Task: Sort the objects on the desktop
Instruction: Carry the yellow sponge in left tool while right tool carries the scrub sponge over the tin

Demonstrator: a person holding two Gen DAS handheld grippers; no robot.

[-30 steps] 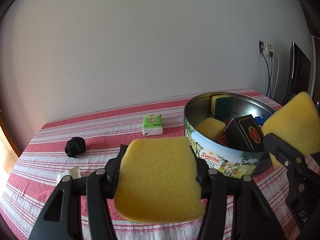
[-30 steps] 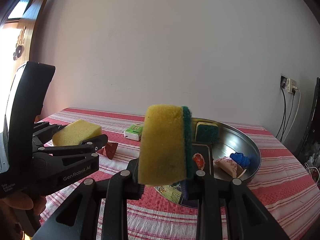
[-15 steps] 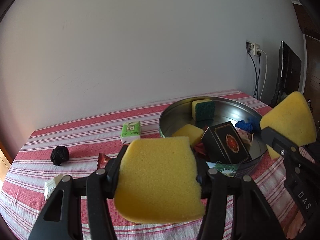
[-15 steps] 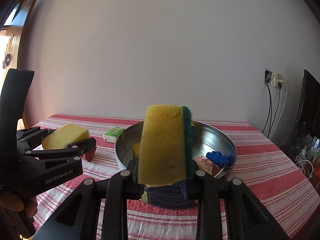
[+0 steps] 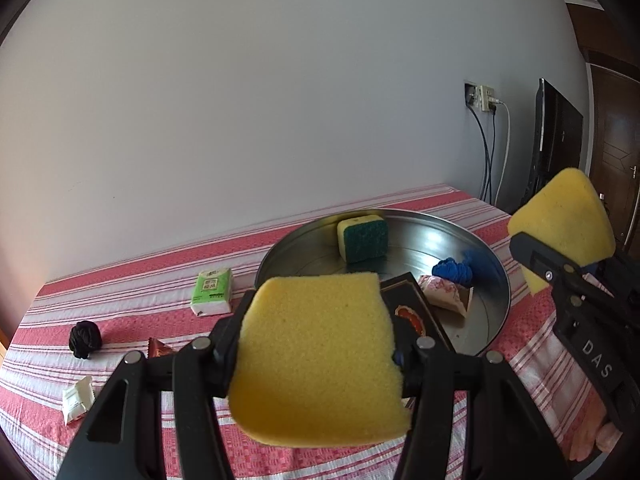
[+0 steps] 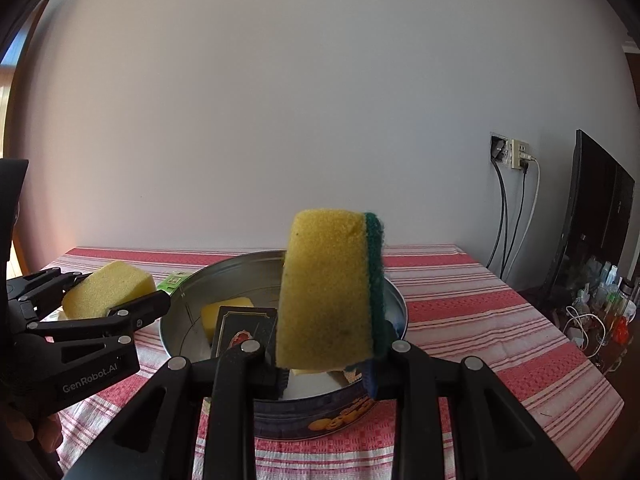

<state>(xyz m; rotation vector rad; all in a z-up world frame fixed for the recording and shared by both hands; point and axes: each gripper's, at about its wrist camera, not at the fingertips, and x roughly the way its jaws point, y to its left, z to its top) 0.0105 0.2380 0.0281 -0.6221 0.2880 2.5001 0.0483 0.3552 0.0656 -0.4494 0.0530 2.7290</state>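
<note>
My left gripper (image 5: 316,350) is shut on a plain yellow sponge (image 5: 316,360), held above the near left rim of the round metal tin (image 5: 496,264); it also shows in the right wrist view (image 6: 108,290). My right gripper (image 6: 326,350) is shut on a yellow sponge with a green scouring side (image 6: 332,292), held upright above the tin's near rim (image 6: 176,300); it shows at the right of the left wrist view (image 5: 564,216). The tin holds a yellow-green sponge (image 5: 362,238), a dark box (image 5: 412,316), a blue cloth ball (image 5: 456,270), a pink packet (image 5: 444,294) and a yellow sponge (image 6: 226,312).
On the red-striped tablecloth (image 5: 132,280) left of the tin lie a green tissue pack (image 5: 212,292), a black ball (image 5: 84,338), a brown wrapper (image 5: 158,348) and a white sachet (image 5: 78,400). A monitor (image 6: 596,224) and wall sockets with cables (image 6: 512,156) stand at the right.
Both grippers have risen and moved toward the tin, each still holding its sponge. The tin's inside now shows from higher up in both views.
</note>
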